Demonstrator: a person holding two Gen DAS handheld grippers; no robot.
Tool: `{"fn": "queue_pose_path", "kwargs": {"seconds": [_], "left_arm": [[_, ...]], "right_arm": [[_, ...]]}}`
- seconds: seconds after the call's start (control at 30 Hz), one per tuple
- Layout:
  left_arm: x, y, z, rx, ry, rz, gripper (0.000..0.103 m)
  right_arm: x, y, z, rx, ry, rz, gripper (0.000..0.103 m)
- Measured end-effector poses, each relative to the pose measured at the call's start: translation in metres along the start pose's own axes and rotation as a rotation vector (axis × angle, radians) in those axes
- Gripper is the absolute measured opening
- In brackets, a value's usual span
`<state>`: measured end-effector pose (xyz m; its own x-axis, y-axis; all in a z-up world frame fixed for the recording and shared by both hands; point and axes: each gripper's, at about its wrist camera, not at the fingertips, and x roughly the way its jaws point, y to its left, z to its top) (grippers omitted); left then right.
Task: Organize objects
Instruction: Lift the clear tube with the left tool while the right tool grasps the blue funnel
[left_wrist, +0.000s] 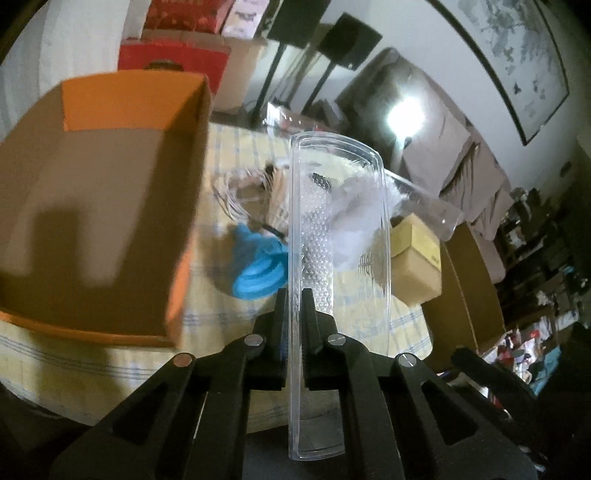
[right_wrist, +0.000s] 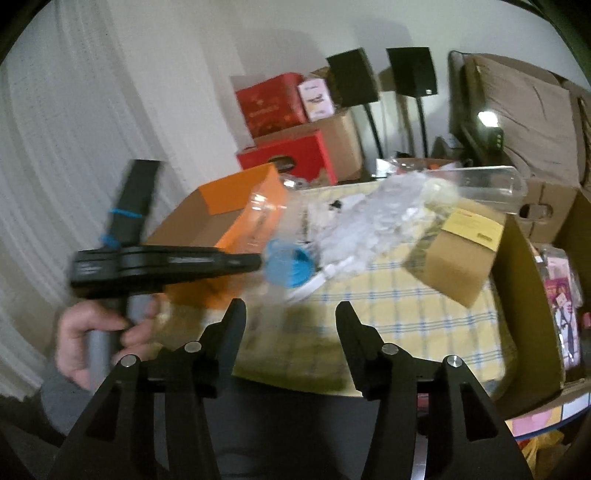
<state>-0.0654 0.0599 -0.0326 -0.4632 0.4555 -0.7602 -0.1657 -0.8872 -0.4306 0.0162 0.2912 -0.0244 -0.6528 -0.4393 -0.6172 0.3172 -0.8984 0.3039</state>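
Note:
My left gripper (left_wrist: 294, 295) is shut on the thin edge of a long clear plastic tray (left_wrist: 343, 206), which stands upright in front of the lens. An open orange cardboard box (left_wrist: 92, 203) sits on the table to its left. Behind the tray lie a blue coiled item (left_wrist: 258, 266) and white fluffy stuff (left_wrist: 354, 221). In the right wrist view, a hand (right_wrist: 92, 332) holds the left gripper (right_wrist: 258, 260) beside the orange box (right_wrist: 221, 214), with the blue item (right_wrist: 291, 266) just past its tip. My right gripper (right_wrist: 291, 308) is open with nothing between its fingers, above the checked tablecloth (right_wrist: 406, 317).
A small brown carton (right_wrist: 458, 251) with a yellow label stands at the right of the table, and a clear plastic container (right_wrist: 491, 184) behind it. A big open cardboard box (right_wrist: 532, 295) adjoins the table's right edge. Red boxes (right_wrist: 288, 155) and speaker stands are stacked beyond.

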Motion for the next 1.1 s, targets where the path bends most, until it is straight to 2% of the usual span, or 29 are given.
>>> {"fn": "queue_pose_path", "kwargs": {"seconds": [0.47, 0.83, 1.03, 1.1], "left_arm": [[-0.062, 0.044, 0.016, -0.063, -0.112, 0.056, 0.005], [-0.086, 0.075, 0.016, -0.098, -0.147, 0.073, 0.005], [-0.09, 0.088, 0.017, -0.118, -0.152, 0.078, 0.005], [-0.09, 0.09, 0.017, -0.119, -0.15, 0.08, 0.005]], "right_arm": [[0.054, 0.0, 0.028, -0.005, 0.041, 0.006, 0.053], [0.117, 0.029, 0.043, -0.074, 0.062, 0.018, 0.053], [0.146, 0.046, 0.052, -0.158, 0.052, -0.021, 0.053], [0.157, 0.049, 0.052, -0.173, 0.062, -0.03, 0.05]]}}
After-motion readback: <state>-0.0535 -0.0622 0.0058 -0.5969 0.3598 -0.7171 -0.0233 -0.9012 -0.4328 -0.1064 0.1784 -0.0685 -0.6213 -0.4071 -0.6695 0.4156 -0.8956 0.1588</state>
